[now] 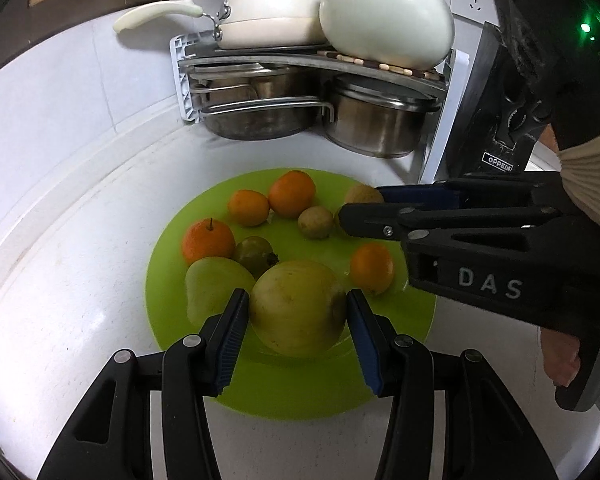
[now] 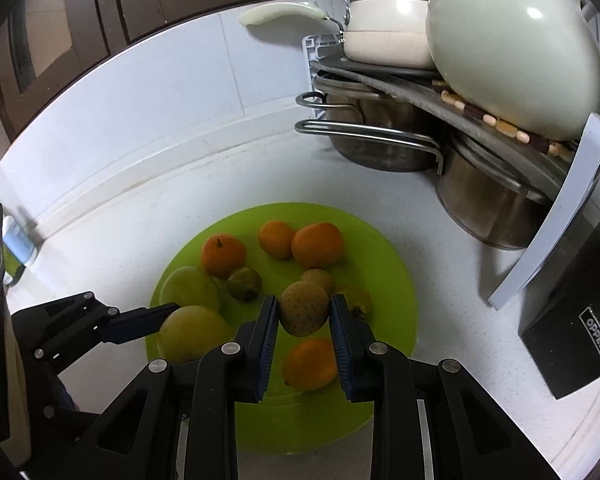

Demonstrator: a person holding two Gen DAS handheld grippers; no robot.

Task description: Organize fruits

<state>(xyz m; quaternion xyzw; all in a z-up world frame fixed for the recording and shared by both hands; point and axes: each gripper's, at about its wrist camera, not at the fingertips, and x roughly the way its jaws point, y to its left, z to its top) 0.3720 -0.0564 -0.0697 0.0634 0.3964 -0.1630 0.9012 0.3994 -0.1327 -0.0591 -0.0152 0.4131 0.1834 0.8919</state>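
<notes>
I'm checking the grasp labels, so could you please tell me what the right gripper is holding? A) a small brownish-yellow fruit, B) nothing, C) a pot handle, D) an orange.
A: in the right wrist view the right gripper has its pads pressed on both sides of a small brownish-yellow fruit, above the green plate.

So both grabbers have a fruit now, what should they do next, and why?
Probably lower both fruits onto the green plate. The left gripper clamps the big yellow fruit, the right gripper clamps a small brown fruit, and both hang over the plate.
</notes>
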